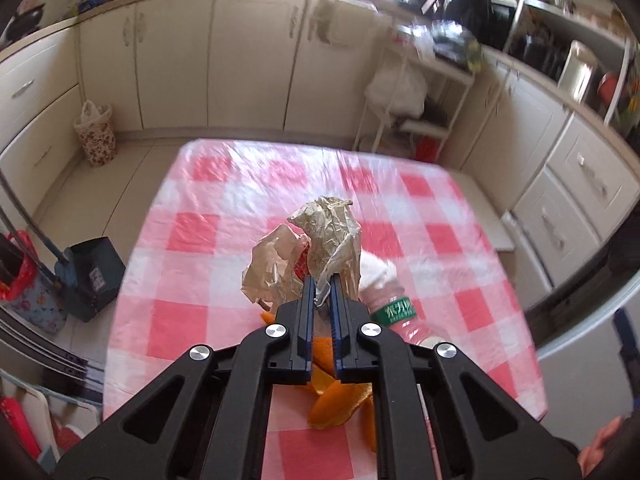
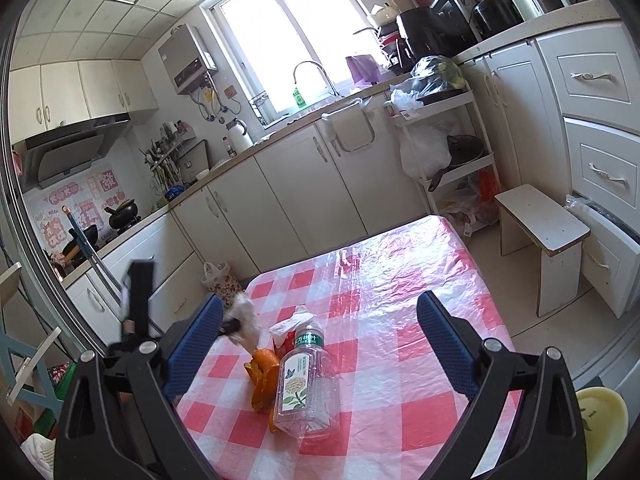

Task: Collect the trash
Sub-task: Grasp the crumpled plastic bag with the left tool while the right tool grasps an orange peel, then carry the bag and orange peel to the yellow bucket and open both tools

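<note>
My left gripper (image 1: 322, 285) is shut on a crumpled beige plastic wrapper (image 1: 324, 232), held just above the red-checked table (image 1: 440, 220). Under its fingers lie orange peels (image 1: 336, 400); to the right are a white tissue (image 1: 376, 270) and an empty clear bottle (image 1: 394, 314) with a green label. In the right wrist view my right gripper (image 2: 320, 336) stands open over the near part of the table (image 2: 400, 272), with the lying bottle (image 2: 308, 384), the peels (image 2: 262, 376) and the tissue (image 2: 290, 326) ahead of it. The blurred left gripper (image 2: 236, 326) shows at the left with the wrapper (image 2: 245, 310).
A floral waste basket (image 1: 96, 136) stands on the floor beyond the table's far left corner. A dark dustpan (image 1: 92, 272) sits left of the table. On the right are a white stool (image 2: 540, 232) and a white rack (image 2: 444, 140) with bags. Cabinets line the walls.
</note>
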The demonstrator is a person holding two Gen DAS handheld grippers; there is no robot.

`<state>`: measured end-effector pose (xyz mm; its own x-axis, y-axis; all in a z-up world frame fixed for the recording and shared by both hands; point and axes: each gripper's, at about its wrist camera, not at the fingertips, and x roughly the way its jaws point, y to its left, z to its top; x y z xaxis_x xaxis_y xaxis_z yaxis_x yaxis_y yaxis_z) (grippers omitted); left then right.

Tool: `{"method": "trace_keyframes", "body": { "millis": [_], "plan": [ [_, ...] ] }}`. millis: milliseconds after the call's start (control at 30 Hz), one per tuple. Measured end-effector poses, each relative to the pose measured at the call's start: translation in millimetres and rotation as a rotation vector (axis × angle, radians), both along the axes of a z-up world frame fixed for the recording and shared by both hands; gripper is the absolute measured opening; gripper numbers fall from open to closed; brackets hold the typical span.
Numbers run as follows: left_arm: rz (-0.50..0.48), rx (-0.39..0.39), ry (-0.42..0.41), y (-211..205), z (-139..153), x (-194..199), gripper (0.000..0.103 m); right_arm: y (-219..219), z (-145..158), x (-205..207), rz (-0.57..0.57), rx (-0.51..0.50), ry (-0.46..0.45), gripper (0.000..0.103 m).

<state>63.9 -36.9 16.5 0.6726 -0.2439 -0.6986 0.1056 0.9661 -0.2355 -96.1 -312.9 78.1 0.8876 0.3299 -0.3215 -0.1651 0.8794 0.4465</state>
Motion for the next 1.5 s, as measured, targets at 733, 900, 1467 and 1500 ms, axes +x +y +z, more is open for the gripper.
{"method": "trace_keyframes", "body": {
  "millis": [733, 900, 1467, 1500],
  "plan": [
    [0.181, -0.223, -0.09, 110, 29, -33, 0.007, 201, -57, 128, 0.632, -0.546, 0.335, 0.07],
    [0.183, -0.238, -0.09, 116, 30, -34, 0.007, 212, -81, 163, 0.622, -0.511, 0.451, 0.055],
    [0.171, -0.259, -0.095, 122, 31, -34, 0.007, 206, -105, 196, 0.514, -0.456, 0.598, 0.026],
    [0.171, -0.258, -0.095, 123, 31, -34, 0.007, 203, -98, 193, 0.509, -0.44, 0.578, 0.025]
  ]
}}
